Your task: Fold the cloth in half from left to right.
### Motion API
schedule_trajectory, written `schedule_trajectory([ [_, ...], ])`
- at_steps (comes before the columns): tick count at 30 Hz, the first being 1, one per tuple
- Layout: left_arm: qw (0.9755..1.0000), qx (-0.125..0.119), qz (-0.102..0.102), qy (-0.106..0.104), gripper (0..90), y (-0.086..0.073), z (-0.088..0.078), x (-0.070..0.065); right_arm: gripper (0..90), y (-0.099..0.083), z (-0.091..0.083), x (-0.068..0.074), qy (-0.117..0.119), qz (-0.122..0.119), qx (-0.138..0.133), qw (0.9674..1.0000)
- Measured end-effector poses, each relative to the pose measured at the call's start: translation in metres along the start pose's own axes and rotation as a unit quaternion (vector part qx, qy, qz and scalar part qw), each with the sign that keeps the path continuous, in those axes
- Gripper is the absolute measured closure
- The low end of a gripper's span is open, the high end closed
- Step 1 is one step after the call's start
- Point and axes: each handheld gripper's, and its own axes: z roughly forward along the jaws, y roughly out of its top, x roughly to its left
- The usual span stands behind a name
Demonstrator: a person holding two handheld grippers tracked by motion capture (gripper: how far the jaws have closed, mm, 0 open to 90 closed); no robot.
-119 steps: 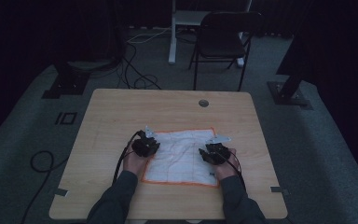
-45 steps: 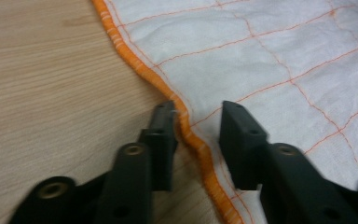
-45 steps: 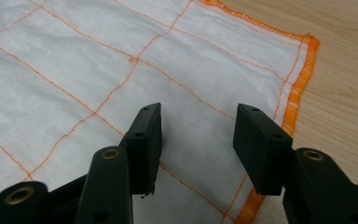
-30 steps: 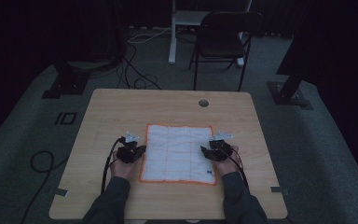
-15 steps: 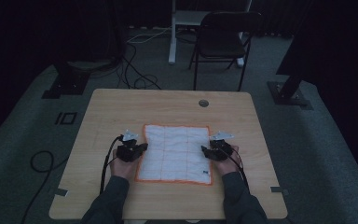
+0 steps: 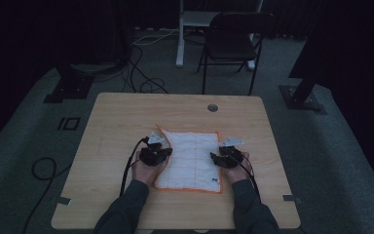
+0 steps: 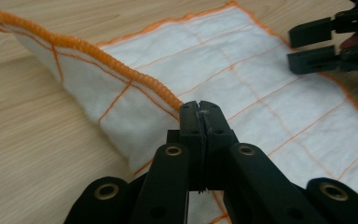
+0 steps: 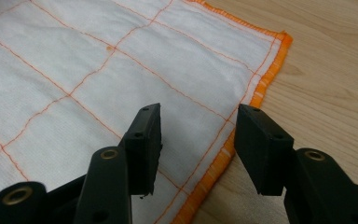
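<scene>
A white cloth (image 6: pixel 195 161) with orange grid lines and an orange hem lies on the wooden table (image 6: pixel 121 117). My left gripper (image 6: pixel 164 152) is shut on the cloth's left edge and holds it raised off the table. In the left gripper view the pinched hem (image 7: pixel 98 51) rises in a fold ahead of the closed gripper (image 7: pixel 201 109). My right gripper (image 6: pixel 218 158) stands open at the cloth's right edge. In the right gripper view that gripper (image 8: pixel 198 135) has its jaws apart above the orange hem (image 8: pixel 256 98), gripping nothing.
A round cable hole (image 6: pixel 213 107) sits near the table's far edge. A black chair (image 6: pixel 233 39) and a white stand are behind the table, with cables (image 6: pixel 146 83) on the floor. Bare wood (image 6: pixel 126 126) lies beyond and left of the cloth.
My left gripper has moved right and slightly up, taking the cloth's left edge with it, so that side now stands in a fold. The right gripper has stayed put.
</scene>
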Motion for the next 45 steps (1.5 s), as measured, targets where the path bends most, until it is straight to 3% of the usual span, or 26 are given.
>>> schedule_trajectory([
  [7, 0.9998, -0.001, 0.015, -0.010, 90.0, 0.009, 0.008, -0.012, 51.0, 0.000, 0.001, 0.001, -0.002, -0.005, 0.001, 1.0000],
  [17, 0.9985, 0.004, 0.043, -0.033, 90.0, 0.020, 0.027, -0.040, 51.4, 0.001, 0.001, 0.001, -0.001, -0.005, 0.000, 1.0000],
  [29, 0.9974, -0.018, 0.047, -0.051, 90.0, 0.032, 0.031, -0.057, 53.4, 0.003, 0.003, 0.004, -0.002, -0.005, -0.002, 1.0000],
  [33, 0.9968, -0.011, 0.055, -0.057, 89.9, 0.032, 0.036, -0.062, 53.8, 0.003, 0.003, 0.003, -0.002, -0.004, -0.003, 1.0000],
  [39, 0.9977, 0.019, 0.049, -0.043, 82.8, 0.020, 0.050, -0.054, 56.6, 0.004, 0.001, 0.004, -0.001, -0.003, -0.007, 1.0000],
  [45, 0.9986, 0.011, 0.044, -0.026, 76.1, 0.015, 0.036, -0.041, 63.5, 0.010, -0.002, 0.010, 0.012, -0.007, -0.016, 0.9998],
])
